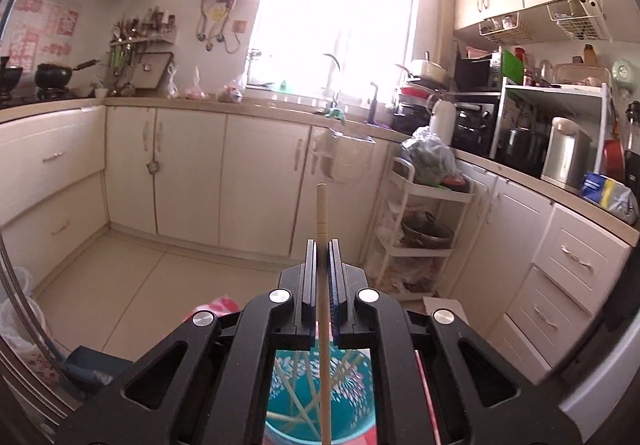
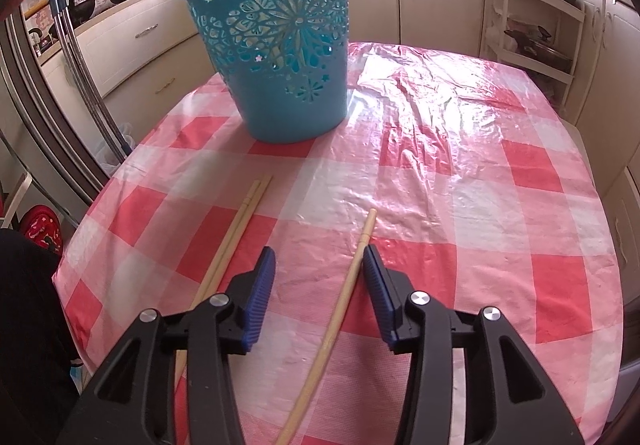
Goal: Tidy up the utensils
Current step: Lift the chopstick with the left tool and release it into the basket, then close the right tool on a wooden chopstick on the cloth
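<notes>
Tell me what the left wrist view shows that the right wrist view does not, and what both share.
Only the left wrist view shows the left tongs shut on a chopstick, held over the open top of the blue basket, with more chopsticks already inside. Only the right wrist view shows the right tongs open above the checked tablecloth, a single chopstick lying between the fingers, and a pair of chopsticks to its left. Both views share the basket and the kitchen cabinets behind.
</notes>
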Motion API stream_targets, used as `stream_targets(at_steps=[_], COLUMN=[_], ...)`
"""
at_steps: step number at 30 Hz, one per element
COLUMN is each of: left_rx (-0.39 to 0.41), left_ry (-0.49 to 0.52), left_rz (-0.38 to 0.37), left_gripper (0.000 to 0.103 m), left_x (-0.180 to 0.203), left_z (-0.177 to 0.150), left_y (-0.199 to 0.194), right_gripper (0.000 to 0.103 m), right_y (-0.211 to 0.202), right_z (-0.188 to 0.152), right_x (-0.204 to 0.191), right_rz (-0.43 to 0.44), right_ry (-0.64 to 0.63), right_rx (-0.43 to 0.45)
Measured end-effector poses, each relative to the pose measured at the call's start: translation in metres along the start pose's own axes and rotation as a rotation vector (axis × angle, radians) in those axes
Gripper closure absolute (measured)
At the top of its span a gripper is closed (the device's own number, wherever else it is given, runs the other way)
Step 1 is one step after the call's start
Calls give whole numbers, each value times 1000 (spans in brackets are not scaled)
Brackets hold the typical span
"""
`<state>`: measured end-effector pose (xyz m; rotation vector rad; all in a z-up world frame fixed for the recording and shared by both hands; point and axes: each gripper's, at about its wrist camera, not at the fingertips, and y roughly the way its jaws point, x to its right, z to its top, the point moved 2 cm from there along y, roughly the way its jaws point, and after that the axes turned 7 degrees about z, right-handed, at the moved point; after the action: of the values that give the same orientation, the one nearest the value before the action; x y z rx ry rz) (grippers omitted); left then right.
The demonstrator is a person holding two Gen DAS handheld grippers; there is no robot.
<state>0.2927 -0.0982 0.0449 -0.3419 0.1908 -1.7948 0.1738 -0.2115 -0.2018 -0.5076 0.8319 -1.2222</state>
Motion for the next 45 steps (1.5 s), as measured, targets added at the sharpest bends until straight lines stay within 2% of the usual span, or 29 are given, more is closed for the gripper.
stream_targets(at_steps=[6,12,18,19,20,21,22,29,32,35,41,45], left_rx=[14,-77,-144,-147,-145,-138,-126,-97,-97,-110,-156,-159], left_ry=[26,62,85,87,88,88,88,113,137,148,101,109], left_rz=[121,139,141,145,150,162,178,247,280,310,340,343], left_gripper=[98,98,94,85,71,61,47,22,16,15,14,13], left_x=[4,2,-9,-13,-17,-22,-28,-64,-79,-93,-114,-116], left_z=[-17,-58,-86,-88,-89,-90,-91,-104,-115,-127,-140,-143], left_y=[50,76,62,54,46,37,26,-39,-57,-65,-60,-59], right_gripper=[52,51,51,51,51,51,51,51,51,51,65,78], right_y=[1,2,0,-1,-1,-2,-2,-8,-10,-11,-8,-4], right_z=[0,0,1,1,1,1,1,-4,-6,-8,-8,-2], right_x=[-4,-4,0,2,4,5,6,6,5,4,1,6], right_rz=[-4,0,29,39,49,60,66,44,16,-11,-106,-163], right_ry=[-25,-27,10,23,36,51,62,76,69,63,35,22], right_rx=[-4,-5,5,8,12,16,19,7,-2,-6,-11,-19])
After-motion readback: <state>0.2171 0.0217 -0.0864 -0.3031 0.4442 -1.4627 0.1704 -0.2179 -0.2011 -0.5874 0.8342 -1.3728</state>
